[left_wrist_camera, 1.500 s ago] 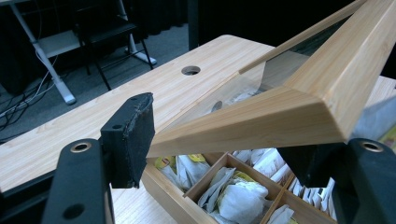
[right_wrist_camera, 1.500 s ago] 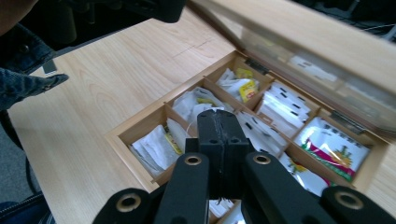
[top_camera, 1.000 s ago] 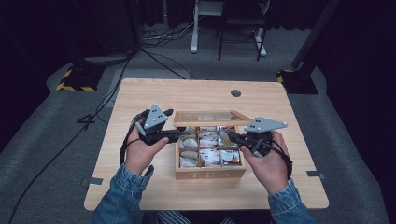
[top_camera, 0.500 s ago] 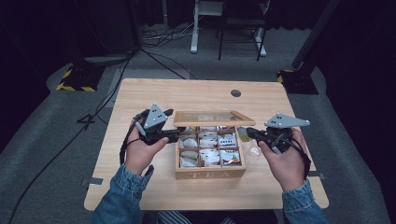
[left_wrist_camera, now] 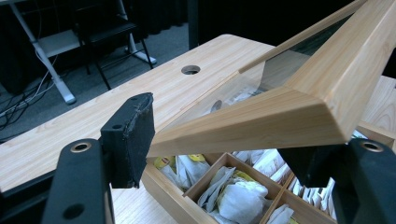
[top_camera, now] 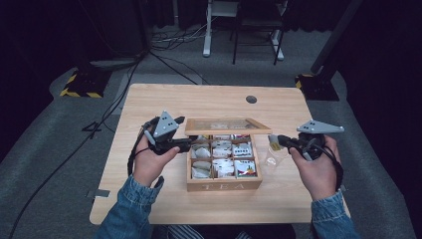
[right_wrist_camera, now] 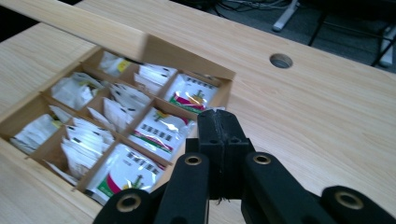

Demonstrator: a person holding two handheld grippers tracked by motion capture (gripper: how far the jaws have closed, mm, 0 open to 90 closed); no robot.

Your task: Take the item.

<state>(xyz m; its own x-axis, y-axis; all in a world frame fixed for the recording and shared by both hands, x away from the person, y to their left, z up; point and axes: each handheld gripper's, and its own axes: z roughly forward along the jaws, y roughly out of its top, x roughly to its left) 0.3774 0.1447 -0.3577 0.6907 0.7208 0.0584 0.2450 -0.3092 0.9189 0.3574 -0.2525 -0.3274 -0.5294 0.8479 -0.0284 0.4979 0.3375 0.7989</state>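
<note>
A wooden tea box (top_camera: 224,186) sits mid-table, its compartments full of tea bags (right_wrist_camera: 161,130). My left gripper (top_camera: 186,144) is at the box's left side and is shut on the corner of the glass-paned lid (top_camera: 228,126), holding it raised. In the left gripper view the lid (left_wrist_camera: 303,107) lies between the jaws of the left gripper (left_wrist_camera: 224,140). My right gripper (top_camera: 278,141) is right of the box, shut, with a pale tea bag (top_camera: 271,158) hanging from its tips. In the right gripper view the right gripper (right_wrist_camera: 219,119) has its jaws pressed together and hides the bag.
A round cable hole (top_camera: 251,99) lies in the far part of the table (top_camera: 149,199). Bare wood stretches right of the box under my right hand. Beyond the table are desk legs (top_camera: 206,30), cables and a dark floor.
My right gripper has moved from over the box's compartments out to the right, carrying the tea bag. The left gripper and the lid have stayed put.
</note>
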